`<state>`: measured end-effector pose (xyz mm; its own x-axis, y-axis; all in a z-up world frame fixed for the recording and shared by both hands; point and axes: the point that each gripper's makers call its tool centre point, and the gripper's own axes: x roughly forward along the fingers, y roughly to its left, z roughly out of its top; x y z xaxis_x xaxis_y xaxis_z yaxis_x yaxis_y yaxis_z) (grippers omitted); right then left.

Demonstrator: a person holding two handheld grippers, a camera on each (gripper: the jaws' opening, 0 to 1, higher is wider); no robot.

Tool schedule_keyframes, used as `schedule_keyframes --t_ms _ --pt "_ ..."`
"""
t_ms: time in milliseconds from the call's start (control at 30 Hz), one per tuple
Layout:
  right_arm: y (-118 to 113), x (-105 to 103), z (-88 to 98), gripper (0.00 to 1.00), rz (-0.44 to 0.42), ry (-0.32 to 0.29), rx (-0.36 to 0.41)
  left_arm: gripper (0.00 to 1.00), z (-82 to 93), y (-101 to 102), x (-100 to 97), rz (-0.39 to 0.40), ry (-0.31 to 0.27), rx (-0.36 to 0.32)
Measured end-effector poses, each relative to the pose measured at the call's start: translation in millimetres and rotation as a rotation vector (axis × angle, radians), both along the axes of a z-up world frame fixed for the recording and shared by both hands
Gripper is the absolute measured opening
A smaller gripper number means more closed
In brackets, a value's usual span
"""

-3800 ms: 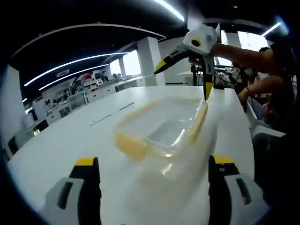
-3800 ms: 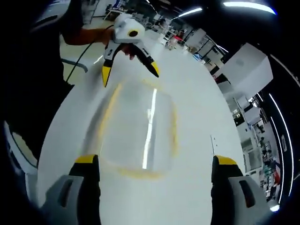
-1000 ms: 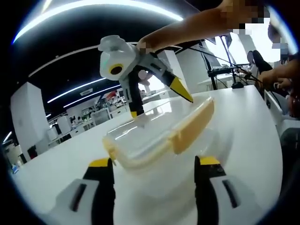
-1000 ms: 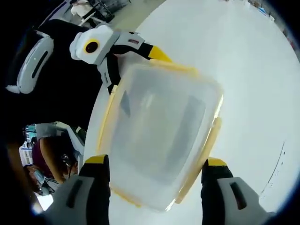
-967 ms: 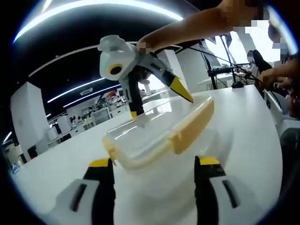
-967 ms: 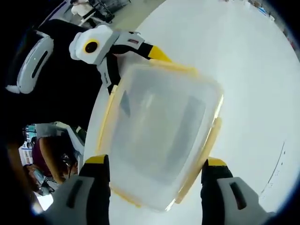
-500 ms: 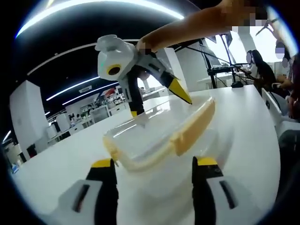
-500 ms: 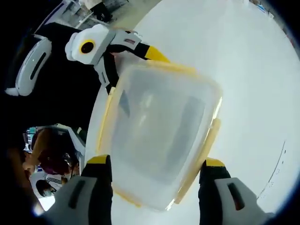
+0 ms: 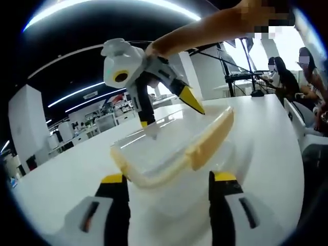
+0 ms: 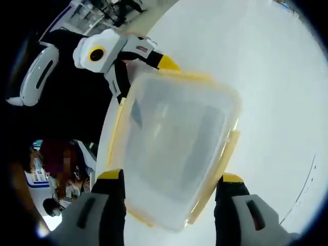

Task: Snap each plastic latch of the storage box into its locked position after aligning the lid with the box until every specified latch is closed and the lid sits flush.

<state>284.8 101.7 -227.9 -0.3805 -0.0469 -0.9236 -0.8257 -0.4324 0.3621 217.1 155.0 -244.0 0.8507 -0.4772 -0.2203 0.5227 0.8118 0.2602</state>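
A translucent storage box (image 9: 169, 169) with a clear lid (image 10: 174, 148) and yellow latches (image 9: 207, 141) rests on the white table (image 9: 61, 174). My left gripper (image 9: 168, 178) looks at it from the side and low down. Its jaws stand apart on either side of the box's near corner. My left gripper (image 10: 146, 77) also appears at the lid's far corner. My right gripper (image 10: 170, 177) hangs above the lid with its jaws apart and the lid spread beneath them. Seen from the side, my right gripper (image 9: 169, 114) is open, one tip on the lid's far edge.
The white table (image 10: 277, 77) stretches wide around the box. A person's arm (image 9: 215, 25) reaches in from the upper right. More people sit at the table's far right (image 9: 287, 77). Desks and shelves line the room's back wall (image 9: 92, 128).
Since 3.8 s ago both grippers have come close to the box and their jaws stand narrower. Over the last second the scene holds almost still, with a slight drift of both views.
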Motion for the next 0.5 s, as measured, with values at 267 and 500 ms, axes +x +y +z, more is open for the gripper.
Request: schedule_keyframes --t_ms 267,500 --pt "-2.3 -5.2 -5.7 0.68 0.018 0.022 -0.042 0.6 -0.2 2.4 2.2 0.007 0.004 -0.001" --pt "-5.0 -7.9 -12.0 0.69 0.05 0.039 -0.101 0.6 0.1 0.3 -0.9 0.008 0.006 0.006"
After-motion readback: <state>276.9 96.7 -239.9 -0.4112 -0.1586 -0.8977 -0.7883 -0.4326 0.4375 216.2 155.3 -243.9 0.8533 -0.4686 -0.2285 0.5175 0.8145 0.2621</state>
